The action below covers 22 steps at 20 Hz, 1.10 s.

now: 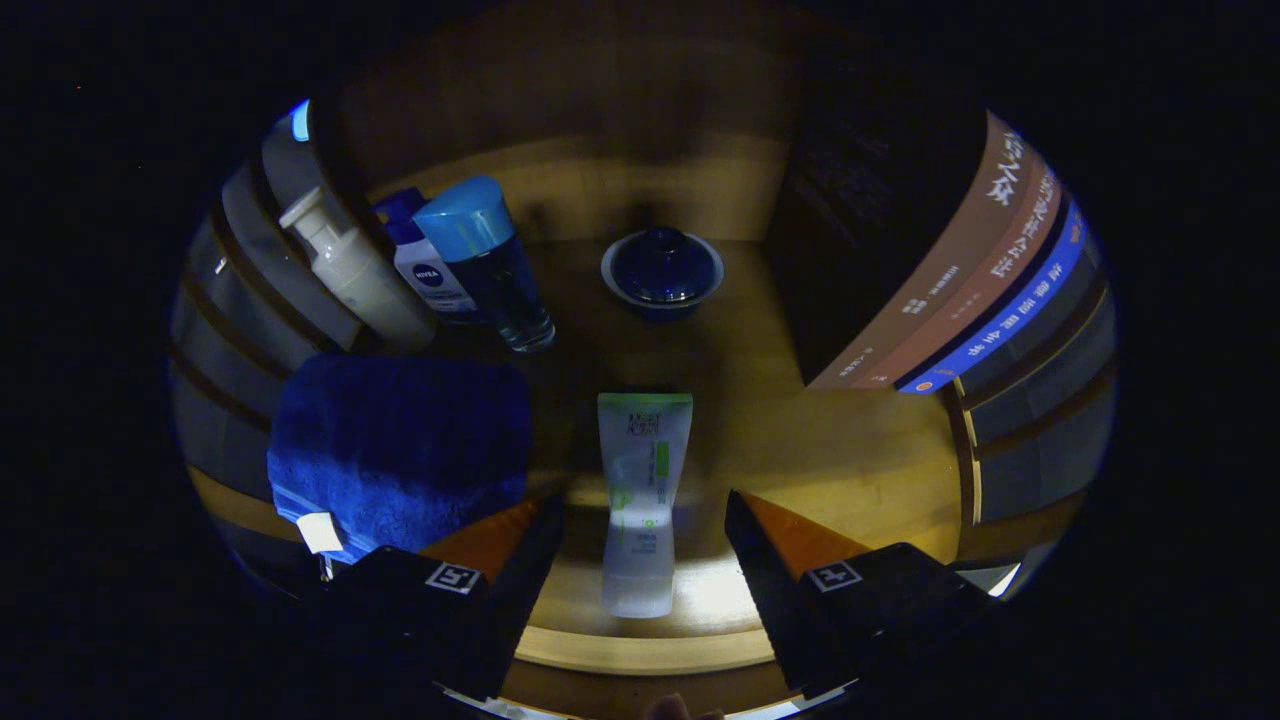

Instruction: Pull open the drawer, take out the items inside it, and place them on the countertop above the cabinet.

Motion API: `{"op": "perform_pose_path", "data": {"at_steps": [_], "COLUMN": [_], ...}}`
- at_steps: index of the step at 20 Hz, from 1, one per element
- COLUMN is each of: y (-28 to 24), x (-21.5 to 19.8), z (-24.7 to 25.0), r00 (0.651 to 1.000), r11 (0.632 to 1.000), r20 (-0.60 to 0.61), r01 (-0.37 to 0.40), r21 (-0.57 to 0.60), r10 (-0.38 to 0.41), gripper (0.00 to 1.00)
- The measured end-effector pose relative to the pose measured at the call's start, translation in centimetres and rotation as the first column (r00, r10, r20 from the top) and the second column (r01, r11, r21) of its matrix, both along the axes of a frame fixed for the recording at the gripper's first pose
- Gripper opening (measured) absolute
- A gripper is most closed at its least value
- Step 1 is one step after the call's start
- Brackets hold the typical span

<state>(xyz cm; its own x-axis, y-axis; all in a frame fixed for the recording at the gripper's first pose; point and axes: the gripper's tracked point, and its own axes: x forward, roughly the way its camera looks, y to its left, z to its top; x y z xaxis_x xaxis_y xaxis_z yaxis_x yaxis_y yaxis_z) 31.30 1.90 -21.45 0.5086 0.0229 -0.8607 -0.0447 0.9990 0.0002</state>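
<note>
A white tube with a green end (pixel 645 440) lies flat on the lit wooden surface (pixel 850 450), pointing away from me. Its near half rests between the fingers of my gripper (pixel 645 500). The fingers stand open, with a small gap on each side of the tube, and neither presses on it. The front lip of the wooden surface curves just below the tube's near end.
A folded blue towel (pixel 400 440) lies left of the tube. Behind it stand a white pump bottle (pixel 355 275), a small white bottle (pixel 430 270) and a blue-capped clear bottle (pixel 495 270). A lidded blue bowl (pixel 662 272) sits at the back. Upright books (pixel 990 270) line the right.
</note>
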Motion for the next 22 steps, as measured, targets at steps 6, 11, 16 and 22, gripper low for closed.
{"op": "perform_pose_path", "data": {"at_steps": [6, 11, 16, 22], "y": [3.0, 7.6, 8.6, 4.9], "x": [-3.4, -7.0, -11.3, -16.6], "z": [2.2, 4.7, 6.7, 9.7], "r00": [0.992, 0.964, 0.888, 0.669], "r11": [0.996, 0.976, 0.958, 0.988], "r20": [0.124, 0.264, 0.458, 0.743], "r01": [-0.017, -0.056, -0.1, -0.116], "r21": [0.089, 0.209, 0.269, 0.101], "r10": [0.006, -0.001, -0.036, 0.003], "gripper": [1.0, 1.0, 1.0, 1.0]}}
